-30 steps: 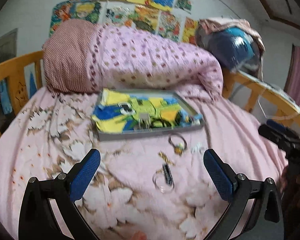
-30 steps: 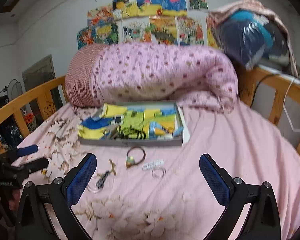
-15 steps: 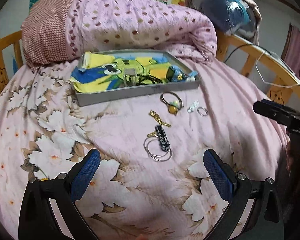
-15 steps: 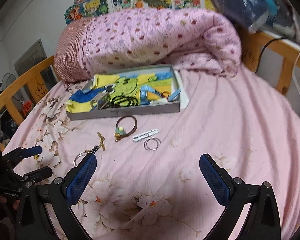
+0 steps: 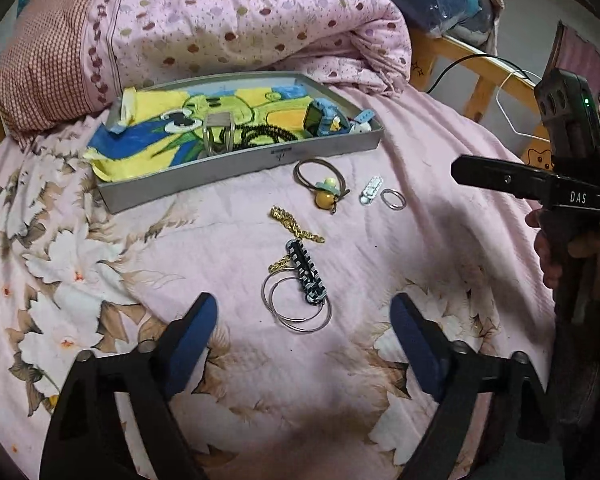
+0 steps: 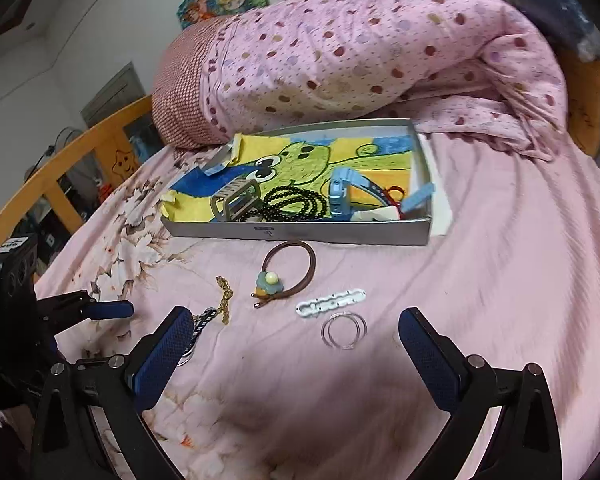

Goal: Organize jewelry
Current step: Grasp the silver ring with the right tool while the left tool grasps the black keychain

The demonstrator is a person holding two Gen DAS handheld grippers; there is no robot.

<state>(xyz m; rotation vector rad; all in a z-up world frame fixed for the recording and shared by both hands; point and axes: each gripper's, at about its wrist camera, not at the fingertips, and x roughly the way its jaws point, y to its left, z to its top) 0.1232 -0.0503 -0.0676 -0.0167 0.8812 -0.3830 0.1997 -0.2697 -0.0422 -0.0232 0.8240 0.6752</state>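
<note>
A grey tray (image 5: 236,165) (image 6: 296,234) with a cartoon lining holds a black bead string (image 6: 296,204), a blue watch (image 6: 340,194) and a grey clip. On the pink sheet in front lie a brown hair tie (image 5: 320,180) (image 6: 288,274), a white clip (image 5: 371,191) (image 6: 331,302), a clear ring (image 5: 393,199) (image 6: 344,330), a gold chain (image 5: 296,226) (image 6: 225,294), a black-and-white clip (image 5: 306,272) and silver hoops (image 5: 298,306). My left gripper (image 5: 302,334) is open just before the hoops. My right gripper (image 6: 296,340) is open just before the clear ring.
A rolled pink dotted quilt (image 5: 236,24) (image 6: 360,56) lies behind the tray. Wooden bed rails (image 6: 60,152) (image 5: 484,76) run along both sides. The right gripper's body (image 5: 560,184) shows at the right in the left view; the left gripper (image 6: 60,308) shows at the left in the right view.
Both grippers have tilted down and moved closer to the jewelry on the sheet. Both stay open and empty.
</note>
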